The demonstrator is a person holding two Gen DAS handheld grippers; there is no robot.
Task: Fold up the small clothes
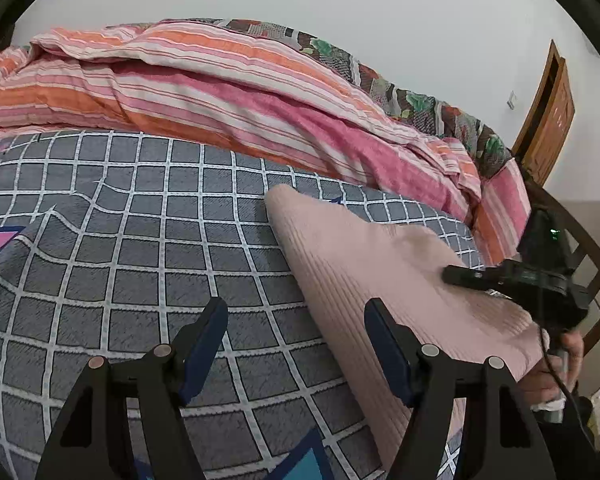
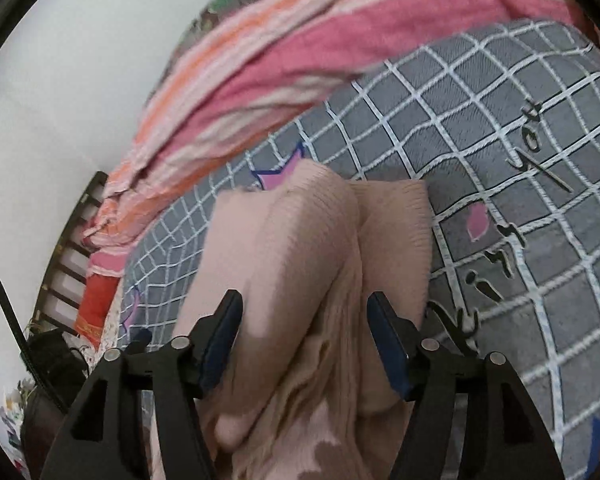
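Note:
A pale pink ribbed knit garment (image 1: 352, 256) lies on the grey checked bedsheet (image 1: 140, 240). My left gripper (image 1: 296, 312) is open and empty, low over the sheet, with its right finger (image 1: 384, 332) at the garment's left edge. In the left wrist view the right gripper (image 1: 460, 274) reaches over the garment from the right. In the right wrist view the garment (image 2: 300, 240) is bunched in folds and its cloth lies between my right gripper's (image 2: 304, 312) open fingers. The jaws stand wide apart and do not pinch it.
A rumpled pink and orange striped quilt (image 1: 220, 80) is piled along the far side of the bed. A wooden door (image 1: 548, 120) stands at the right. A dark wooden footboard (image 2: 72, 248) edges the bed. The white wall is behind.

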